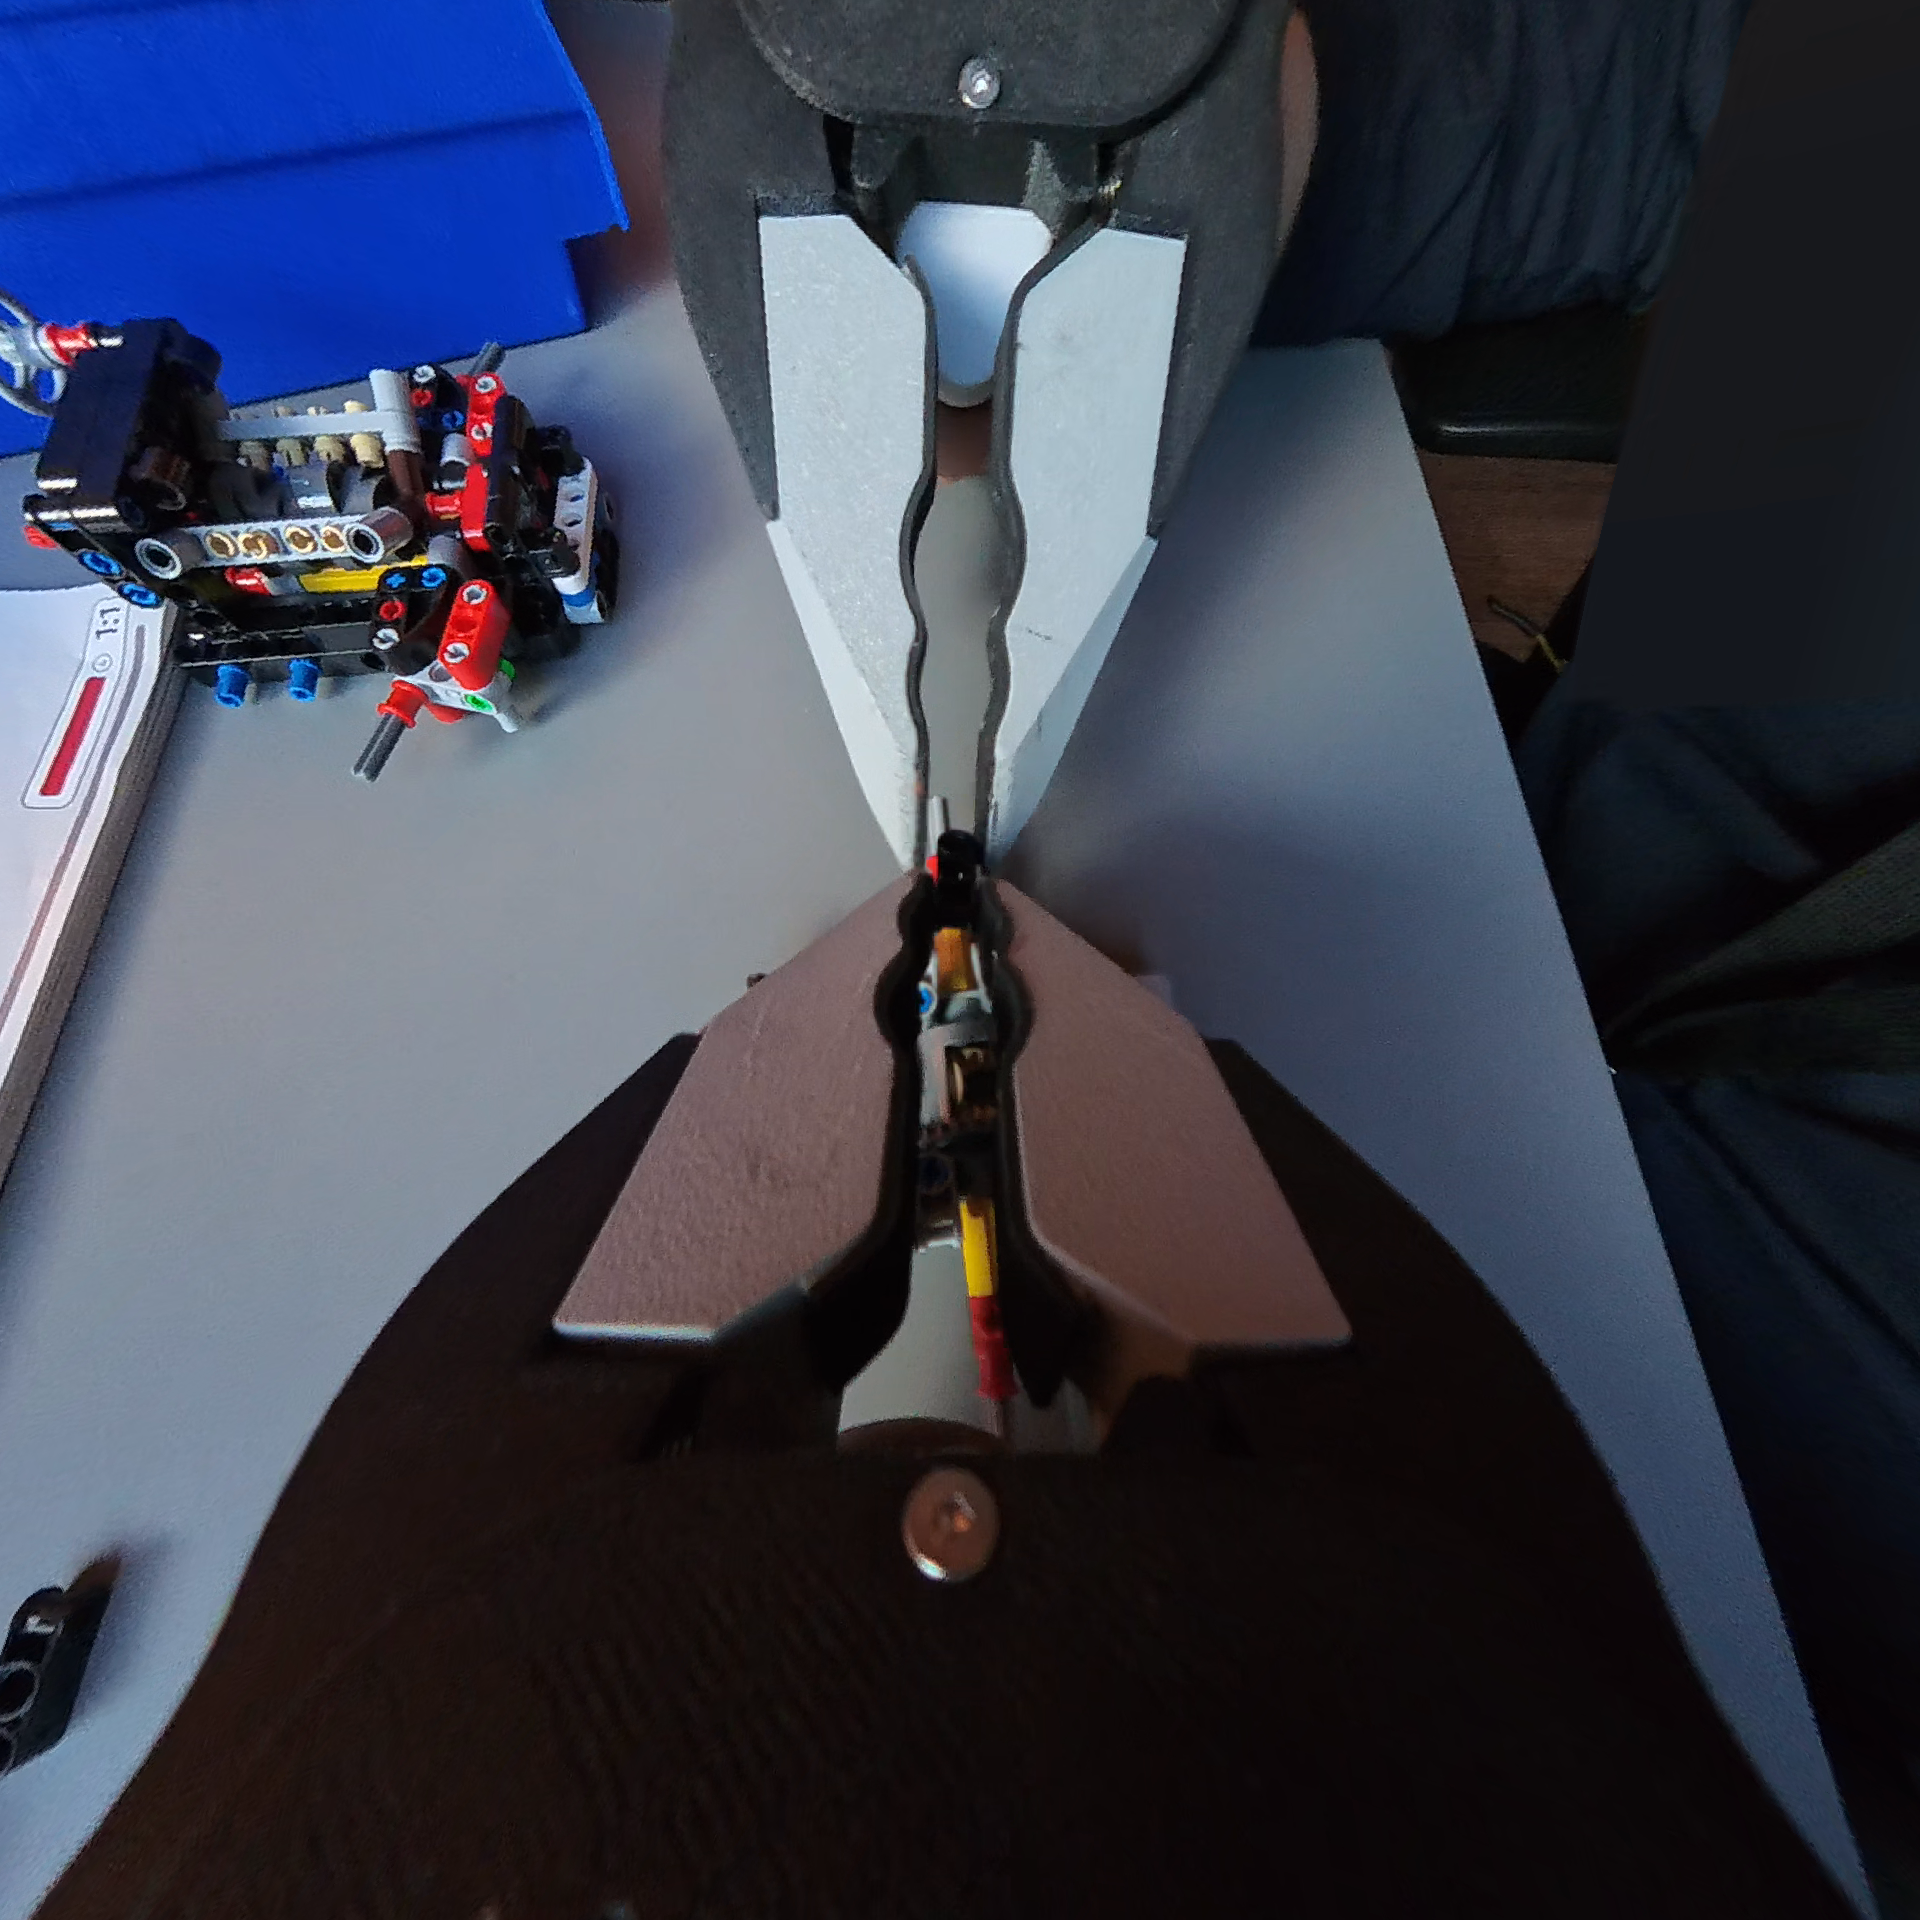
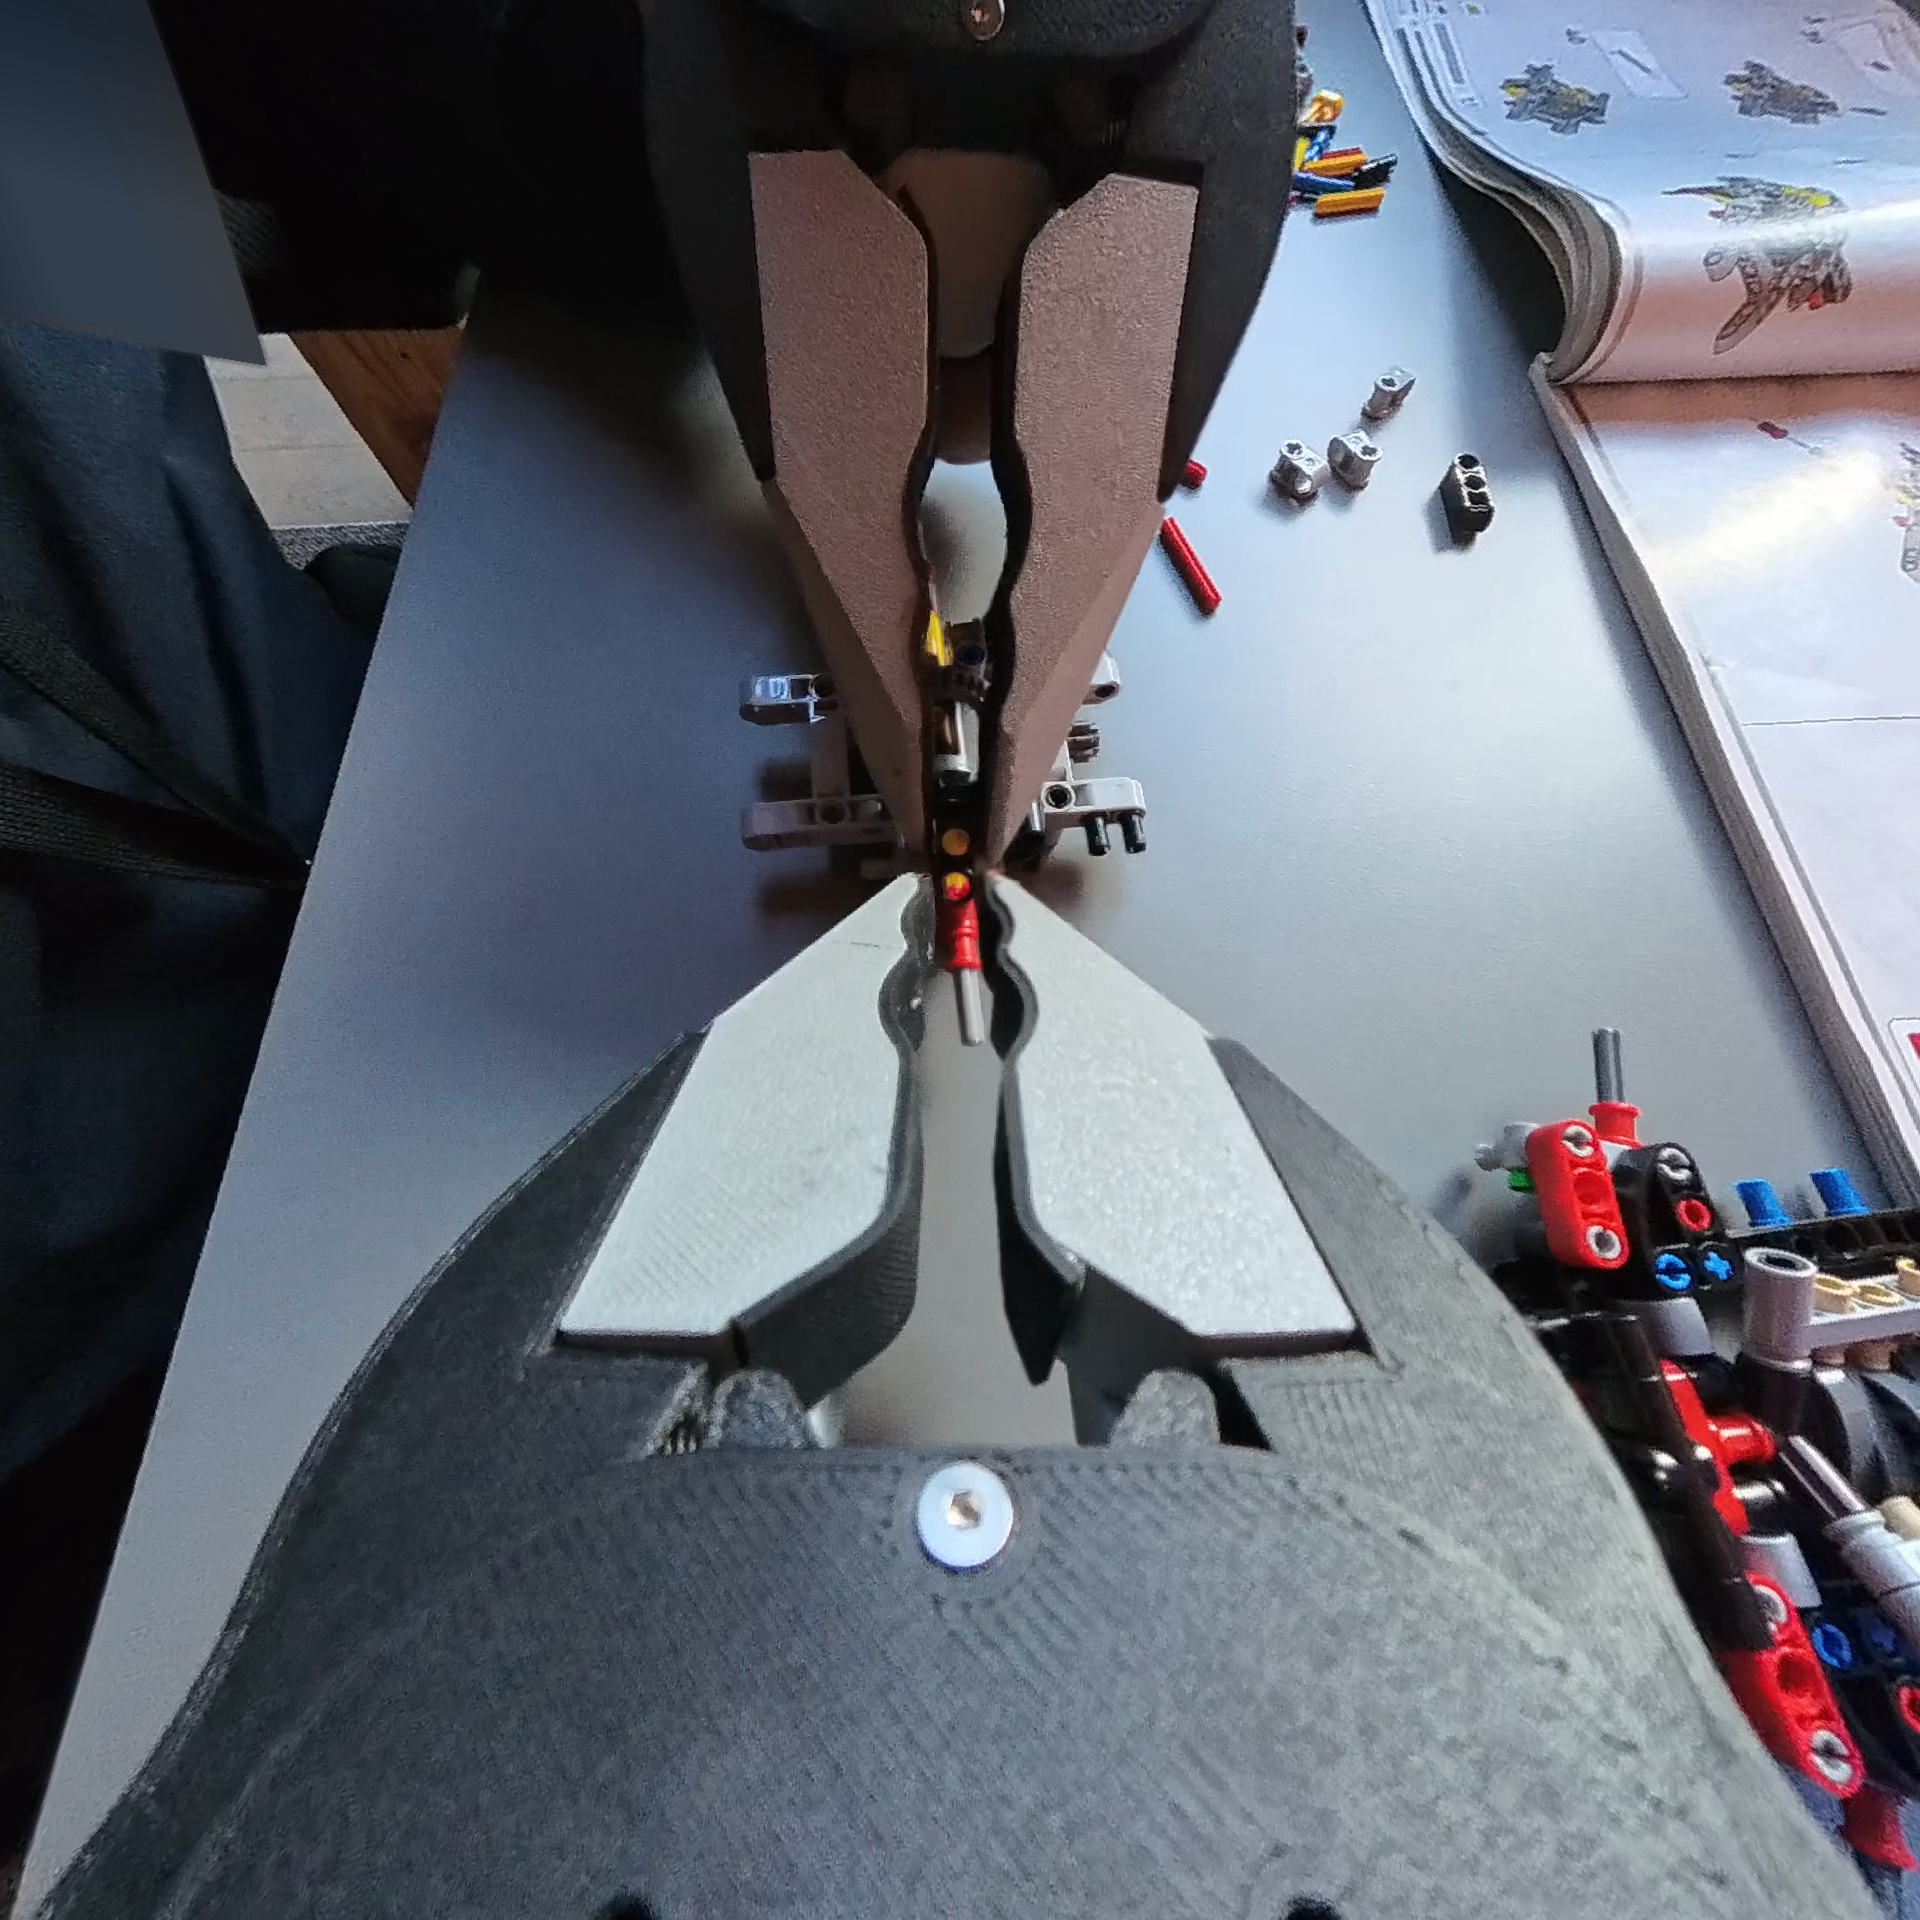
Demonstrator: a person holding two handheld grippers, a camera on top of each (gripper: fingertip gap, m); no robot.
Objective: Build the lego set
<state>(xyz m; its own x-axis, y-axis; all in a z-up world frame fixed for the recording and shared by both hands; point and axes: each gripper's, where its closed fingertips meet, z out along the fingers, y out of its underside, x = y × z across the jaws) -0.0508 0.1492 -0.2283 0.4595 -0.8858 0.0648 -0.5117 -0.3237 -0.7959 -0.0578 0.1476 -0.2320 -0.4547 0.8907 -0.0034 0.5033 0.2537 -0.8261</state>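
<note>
Left gripper: brown-faced fingers drawn nearly together, closed on a slim brick sub-assembly of grey, black, yellow and red parts that lies lengthwise in the narrow slot between them. It is held above the grey surface.

Right gripper: grey-faced fingers likewise nearly together, tip to tip with the left gripper. At their tips sits a red bush on a grey axle, the end of the same sub-assembly; the axle's free end points back between the fingers. Whether the pads press on it cannot be told.

Beneath the meeting tips: a grey beam frame with black pins lies on the surface, partly hidden by the left gripper.

Further items on the surface:
- Large partly built model in black, red, grey and tan, to the left of the left gripper, well apart.
- Blue bin behind that model.
- Open instruction booklet, far right in the right wrist view.
- Three small grey connectors and a black connector, near the booklet.
- Red axle, just beside the left gripper.
- Small heap of coloured pins at the far edge.
- Loose black beam at the lower left of the left wrist view.
</note>
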